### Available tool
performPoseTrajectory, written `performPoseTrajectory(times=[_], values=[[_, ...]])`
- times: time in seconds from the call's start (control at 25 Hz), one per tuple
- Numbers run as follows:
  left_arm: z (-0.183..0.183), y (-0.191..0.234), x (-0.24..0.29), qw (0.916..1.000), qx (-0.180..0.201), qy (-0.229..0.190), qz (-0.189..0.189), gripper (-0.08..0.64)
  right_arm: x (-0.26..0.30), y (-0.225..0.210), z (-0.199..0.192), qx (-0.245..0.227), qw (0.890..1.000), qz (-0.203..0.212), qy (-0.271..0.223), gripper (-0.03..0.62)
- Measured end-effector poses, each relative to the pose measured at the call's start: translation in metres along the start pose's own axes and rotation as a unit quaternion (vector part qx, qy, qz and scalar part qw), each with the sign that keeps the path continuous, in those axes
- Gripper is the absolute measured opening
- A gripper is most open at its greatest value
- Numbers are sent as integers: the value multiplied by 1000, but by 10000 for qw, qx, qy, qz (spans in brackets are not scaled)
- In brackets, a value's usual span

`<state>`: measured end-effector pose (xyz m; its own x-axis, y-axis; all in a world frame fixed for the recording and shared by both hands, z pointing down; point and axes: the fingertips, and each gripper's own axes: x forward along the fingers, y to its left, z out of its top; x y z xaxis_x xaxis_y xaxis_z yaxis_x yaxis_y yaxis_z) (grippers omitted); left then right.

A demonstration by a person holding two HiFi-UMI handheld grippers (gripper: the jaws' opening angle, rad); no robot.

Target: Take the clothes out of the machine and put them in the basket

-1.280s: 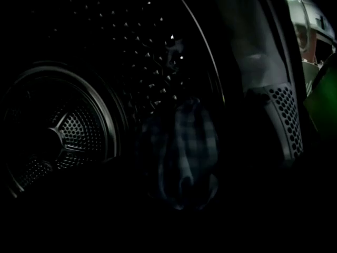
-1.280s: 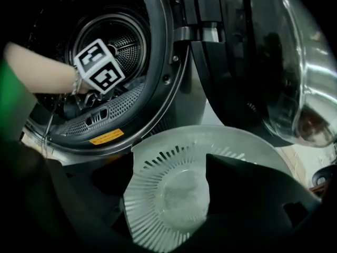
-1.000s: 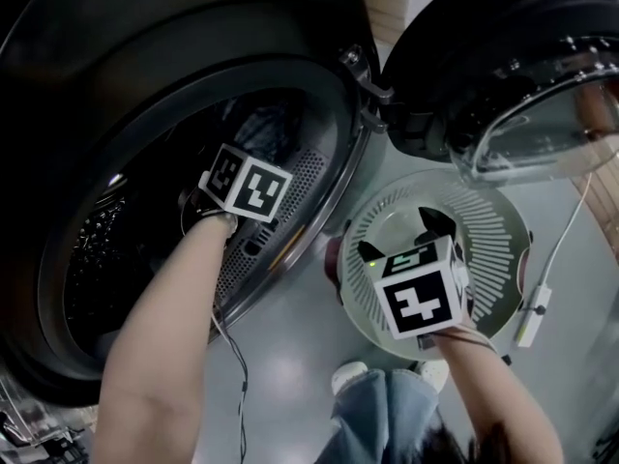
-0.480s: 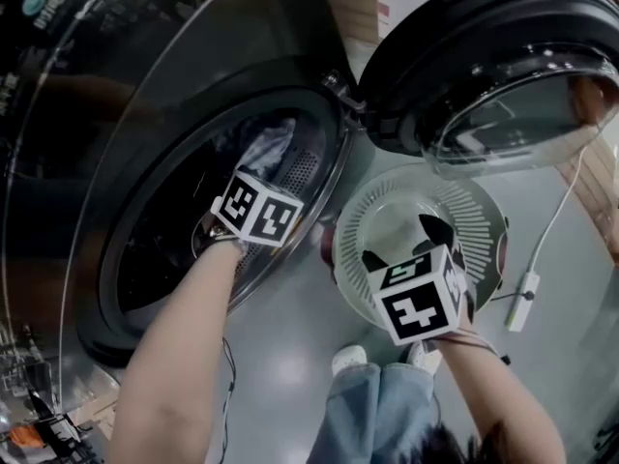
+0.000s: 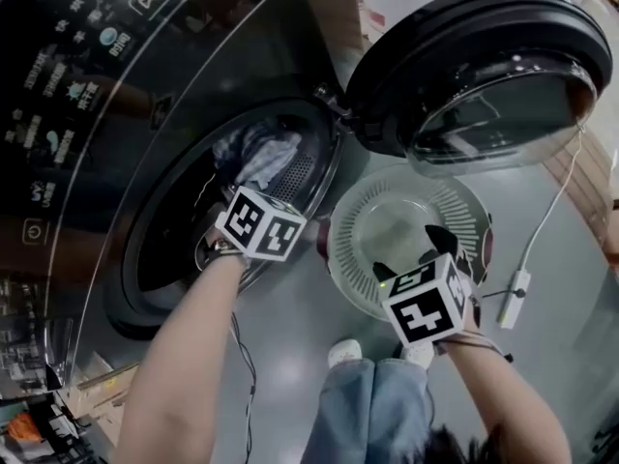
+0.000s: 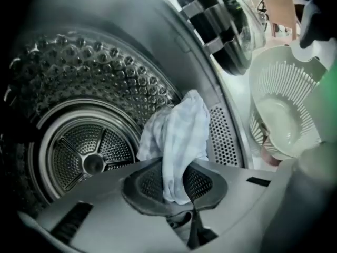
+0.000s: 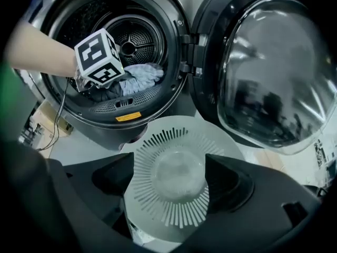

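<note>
Left gripper view: cloth (image 6: 181, 136) stretches upward from left gripper (image 6: 176, 196).

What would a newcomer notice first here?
A pale checked cloth, pinched in the left gripper, sits at the mouth of the dark front-loading machine. Its round glass door stands wide open at right. Below it, the open right gripper hovers over an empty white slotted plastic basket.
</note>
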<state>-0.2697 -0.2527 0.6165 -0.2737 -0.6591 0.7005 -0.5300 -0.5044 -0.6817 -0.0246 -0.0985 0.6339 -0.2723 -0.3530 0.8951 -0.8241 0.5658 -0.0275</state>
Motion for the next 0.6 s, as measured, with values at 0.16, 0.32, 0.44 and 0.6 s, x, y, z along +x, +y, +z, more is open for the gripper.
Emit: performPoseTrajectory(times=[0.16,0.32,0.44,0.6], values=[[1,1,-21,9999,96,13,70,60,-18,-1,2,-19,10000,-5,-10,408],[8,3,-44,9996,222,-139,83,60,-36,3,3,116,9999,63,-9,405],[16,0,-64,9991,320,-278,34,60,-50,9,3,311,9994,163,-10,405],[28,-3,-89,9984,332,-445,-50,60,-71,11,7,428,9989,188,-75,405]])
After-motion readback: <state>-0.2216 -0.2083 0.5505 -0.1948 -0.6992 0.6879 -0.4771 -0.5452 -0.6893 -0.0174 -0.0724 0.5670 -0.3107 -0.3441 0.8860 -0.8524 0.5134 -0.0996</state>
